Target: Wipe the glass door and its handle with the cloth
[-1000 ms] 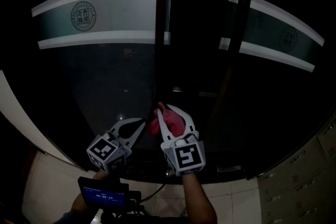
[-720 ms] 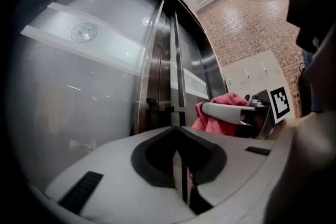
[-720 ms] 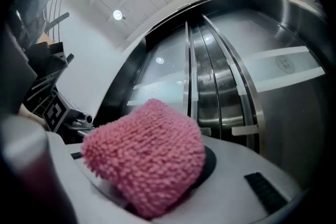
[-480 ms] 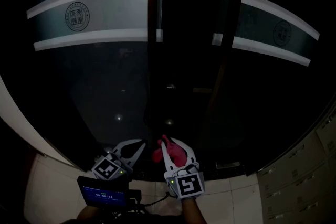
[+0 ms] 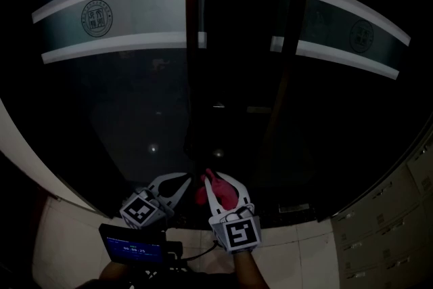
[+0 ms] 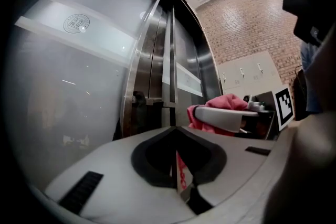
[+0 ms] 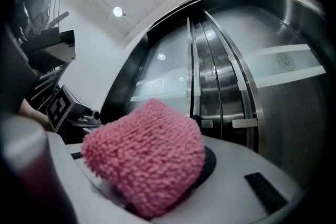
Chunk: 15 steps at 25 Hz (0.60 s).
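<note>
left gripper [image 5: 177, 187]: pale grey curved jaws, black inner pads | right gripper [image 5: 218, 181]: same grey, black slots | each carries a black-and-white marker cube [image 5: 238, 232] | black cable [image 5: 200, 252] beneath

Left gripper [image 6: 176, 131] closed, right gripper [image 5: 218, 185] clamping cloth [image 7: 144, 157]

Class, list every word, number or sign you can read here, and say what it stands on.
No text reads clearly.
Round seal on the glass door's frosted band: characters too small.
Second seal on the right pane: too dim.
Small screen at the bottom: digits blurred.
</note>
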Available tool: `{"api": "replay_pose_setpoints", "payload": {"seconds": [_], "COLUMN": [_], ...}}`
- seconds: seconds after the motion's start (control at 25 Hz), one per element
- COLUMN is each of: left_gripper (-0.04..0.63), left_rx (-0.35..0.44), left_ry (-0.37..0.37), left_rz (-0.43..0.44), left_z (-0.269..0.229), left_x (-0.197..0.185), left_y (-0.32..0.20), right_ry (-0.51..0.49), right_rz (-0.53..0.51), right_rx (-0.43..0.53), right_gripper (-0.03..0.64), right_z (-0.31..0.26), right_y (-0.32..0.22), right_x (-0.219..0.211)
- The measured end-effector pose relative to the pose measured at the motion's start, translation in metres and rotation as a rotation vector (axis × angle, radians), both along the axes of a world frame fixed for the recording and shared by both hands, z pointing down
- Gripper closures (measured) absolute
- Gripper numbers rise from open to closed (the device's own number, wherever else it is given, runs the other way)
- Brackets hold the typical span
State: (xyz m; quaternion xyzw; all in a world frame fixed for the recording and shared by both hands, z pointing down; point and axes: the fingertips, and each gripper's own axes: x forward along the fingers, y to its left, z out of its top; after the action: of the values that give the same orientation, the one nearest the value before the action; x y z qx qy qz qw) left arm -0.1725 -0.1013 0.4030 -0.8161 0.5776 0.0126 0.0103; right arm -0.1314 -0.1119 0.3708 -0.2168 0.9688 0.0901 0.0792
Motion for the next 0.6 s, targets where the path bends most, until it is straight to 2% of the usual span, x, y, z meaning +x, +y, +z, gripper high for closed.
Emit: {"api": "replay_pose_setpoints", "payload": {"seconds": [0.36, 0.52, 0.6], "left_gripper": [0.583, 0.583, 0.583], "left_rx": [0.004, 0.113, 0.143], "left_ry": [0.002, -0.011, -0.018], "left_rz": [0.007, -0.009, -0.016], "left_z": [-0.012, -0.060, -0.077], "left_x": [-0.005, -0.021, -0.030], "left_y": [-0.007, -0.021, -0.029], "right_ry": [0.033, -0.013, -0.043], "right_rz": [-0.014, -0.018, -0.021], "right_rx": [-0.005, 0.103, 0.142], "right_gripper": [0.560, 0.560, 0.560], "right_z": [-0.004, -0.063, -0.089], "right_y": [-0.006, -0.024, -0.040], "right_x": [-0.014, -0.032, -0.045]}}
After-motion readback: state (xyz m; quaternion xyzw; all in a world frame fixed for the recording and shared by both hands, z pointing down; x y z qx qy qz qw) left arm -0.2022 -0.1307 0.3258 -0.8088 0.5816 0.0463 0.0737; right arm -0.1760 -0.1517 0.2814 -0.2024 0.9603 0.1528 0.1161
